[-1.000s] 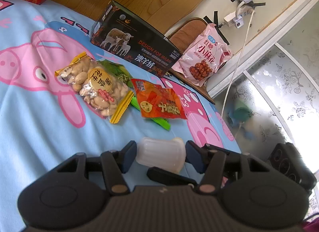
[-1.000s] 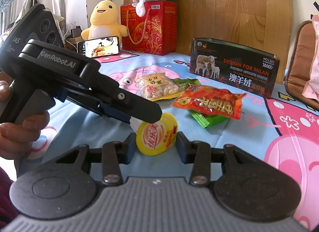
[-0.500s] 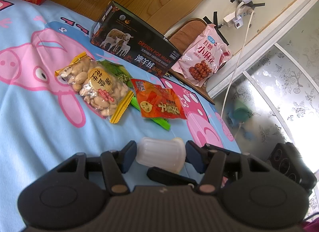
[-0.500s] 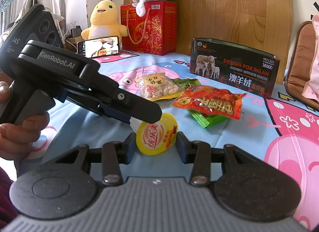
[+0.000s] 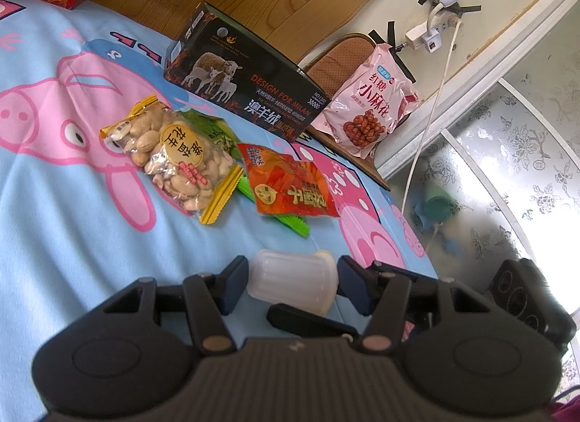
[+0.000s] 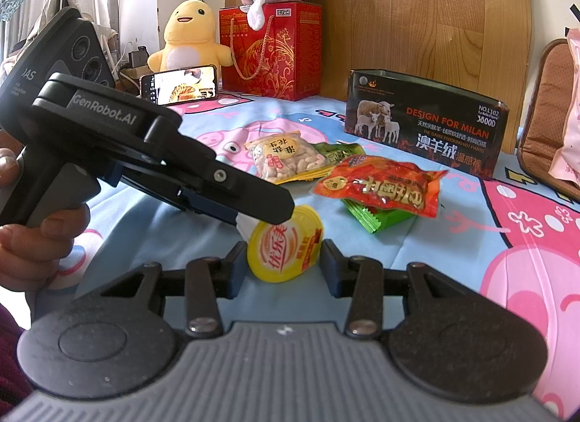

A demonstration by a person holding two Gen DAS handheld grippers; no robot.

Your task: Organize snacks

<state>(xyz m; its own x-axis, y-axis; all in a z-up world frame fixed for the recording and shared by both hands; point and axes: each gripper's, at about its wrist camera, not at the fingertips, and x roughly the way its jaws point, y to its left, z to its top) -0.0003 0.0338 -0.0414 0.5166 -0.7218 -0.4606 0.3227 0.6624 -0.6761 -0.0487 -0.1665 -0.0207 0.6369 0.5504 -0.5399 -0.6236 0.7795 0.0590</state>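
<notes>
A small jelly cup [image 6: 284,248] with a yellow lid lies on its side on the blue cartoon sheet; its white body shows in the left wrist view [image 5: 293,284]. My left gripper [image 5: 293,286] is open with a finger on each side of the cup, small gaps showing. My right gripper [image 6: 282,265] is open and brackets the lid end. Beyond lie a peanut bag [image 5: 174,155], an orange-red snack pack [image 5: 290,186] and a green pack [image 6: 335,153] under them. The left gripper's body [image 6: 152,161] crosses the right wrist view.
A black tin box [image 6: 426,128] stands behind the snacks. A pink snack bag [image 5: 369,103] leans on a chair at the far right. A red gift box [image 6: 270,48], plush toys and a phone [image 6: 179,85] stand at the back left. A cable hangs by the wall.
</notes>
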